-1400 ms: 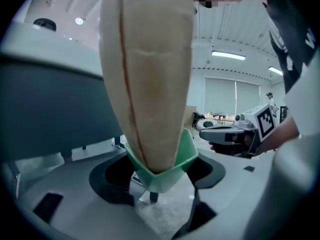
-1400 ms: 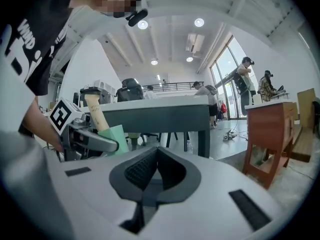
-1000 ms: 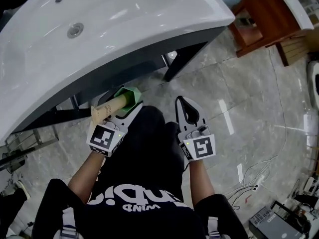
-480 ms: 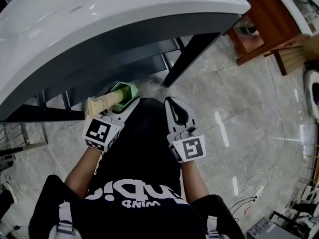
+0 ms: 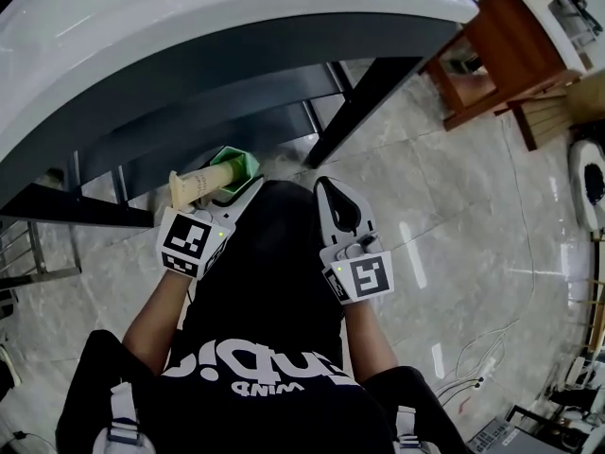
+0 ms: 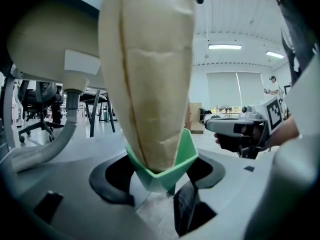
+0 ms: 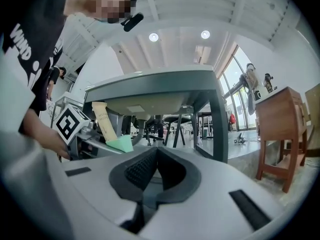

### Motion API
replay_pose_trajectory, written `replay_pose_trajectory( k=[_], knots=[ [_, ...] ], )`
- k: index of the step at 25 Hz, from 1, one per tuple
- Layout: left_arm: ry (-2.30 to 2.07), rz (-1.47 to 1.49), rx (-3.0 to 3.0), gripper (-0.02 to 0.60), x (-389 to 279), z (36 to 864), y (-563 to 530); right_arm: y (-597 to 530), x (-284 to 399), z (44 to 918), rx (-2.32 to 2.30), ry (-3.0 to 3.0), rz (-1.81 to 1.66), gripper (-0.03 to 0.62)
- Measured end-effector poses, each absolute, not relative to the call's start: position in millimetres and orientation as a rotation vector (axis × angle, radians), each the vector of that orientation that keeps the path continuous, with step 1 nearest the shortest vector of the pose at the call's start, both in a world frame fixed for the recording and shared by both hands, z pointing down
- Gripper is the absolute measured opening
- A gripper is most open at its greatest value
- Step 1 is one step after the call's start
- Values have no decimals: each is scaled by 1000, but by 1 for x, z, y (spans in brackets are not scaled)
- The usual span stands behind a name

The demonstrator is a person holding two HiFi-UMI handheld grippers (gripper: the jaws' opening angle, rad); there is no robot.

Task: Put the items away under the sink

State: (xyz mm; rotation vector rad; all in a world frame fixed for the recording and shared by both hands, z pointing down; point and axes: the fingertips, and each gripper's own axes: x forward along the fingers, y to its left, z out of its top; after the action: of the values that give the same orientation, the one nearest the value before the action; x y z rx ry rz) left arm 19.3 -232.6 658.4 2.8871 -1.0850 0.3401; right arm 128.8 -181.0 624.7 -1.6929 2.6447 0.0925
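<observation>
A cream tube (image 5: pixel 201 183) with a green cap (image 5: pixel 233 165) lies crosswise in my left gripper (image 5: pixel 240 183), which is shut on it at the cap end. In the left gripper view the tube (image 6: pixel 149 74) rises from the green cap (image 6: pixel 165 168) between the jaws of the left gripper (image 6: pixel 161 183). My right gripper (image 5: pixel 333 189) hangs beside it, shut with nothing in it, its pads together in the right gripper view (image 7: pixel 151 156). Both point at the dark frame (image 5: pixel 227 112) under the white sink (image 5: pixel 189 17).
A dark slanted leg (image 5: pixel 364 102) of the sink stand comes down just ahead of the right gripper. The drain pipe (image 6: pixel 60 134) curves down under the basin. A wooden stool (image 5: pixel 496 60) stands at the far right, cables (image 5: pixel 477 353) lie on the tiled floor.
The view has dipped: the basin's top and drain have slid out of sight and more of the dark frame beneath shows. Both grippers have sunk a little, the tube still held.
</observation>
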Motion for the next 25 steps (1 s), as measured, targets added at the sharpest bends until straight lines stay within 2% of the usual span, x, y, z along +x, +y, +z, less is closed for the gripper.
replay_pose_trajectory(
  k=[25],
  knots=[
    [-1254, 405, 2855, 322, 25, 657, -332, -215, 116, 631, -1625, 2685, 73, 18]
  ],
)
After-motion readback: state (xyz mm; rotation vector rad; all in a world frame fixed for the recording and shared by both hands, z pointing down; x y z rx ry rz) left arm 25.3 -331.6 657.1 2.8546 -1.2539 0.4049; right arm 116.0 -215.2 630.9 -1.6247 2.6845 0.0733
